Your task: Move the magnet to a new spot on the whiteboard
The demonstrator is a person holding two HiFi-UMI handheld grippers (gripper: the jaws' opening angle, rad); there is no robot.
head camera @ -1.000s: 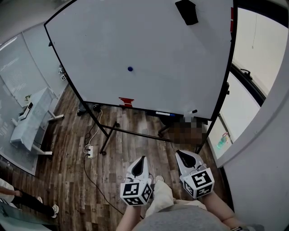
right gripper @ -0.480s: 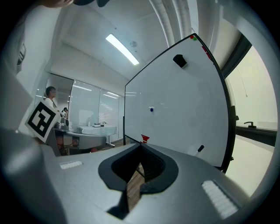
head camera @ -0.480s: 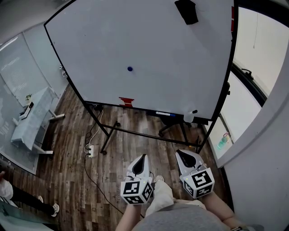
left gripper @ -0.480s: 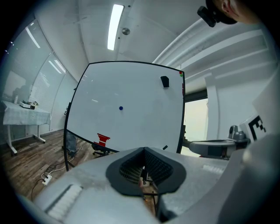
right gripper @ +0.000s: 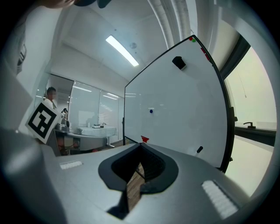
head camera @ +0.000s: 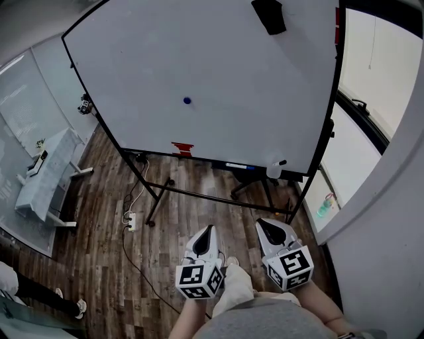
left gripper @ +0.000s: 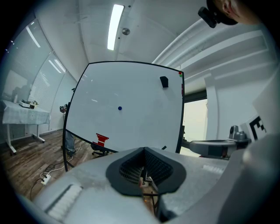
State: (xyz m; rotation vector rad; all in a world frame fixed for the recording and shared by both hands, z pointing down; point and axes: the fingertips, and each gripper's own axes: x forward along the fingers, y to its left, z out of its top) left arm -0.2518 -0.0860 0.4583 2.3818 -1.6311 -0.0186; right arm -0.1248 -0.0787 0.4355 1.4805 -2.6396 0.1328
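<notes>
A small blue magnet (head camera: pixel 187 100) sticks near the middle of the large whiteboard (head camera: pixel 132 66) on its wheeled stand. It also shows in the left gripper view as the magnet (left gripper: pixel 120 108) and in the right gripper view as the magnet (right gripper: pixel 151 111). Both grippers hang low in front of the person's body, well short of the board. The left gripper (head camera: pixel 210 229) is shut with nothing in it, and the right gripper (head camera: pixel 261 223) is also shut and empty. Both point toward the board.
A black eraser (head camera: pixel 267 14) sits at the board's top right. On the bottom tray lie a red object (head camera: pixel 181 147), a marker (head camera: pixel 235 165) and a white bottle (head camera: pixel 273 170). A table (head camera: pixel 46 175) stands at left, a power strip (head camera: pixel 132 222) and cable lie on the wooden floor.
Both grippers stay where they were. The head view has shifted slightly, so the board sits a little higher and further left.
</notes>
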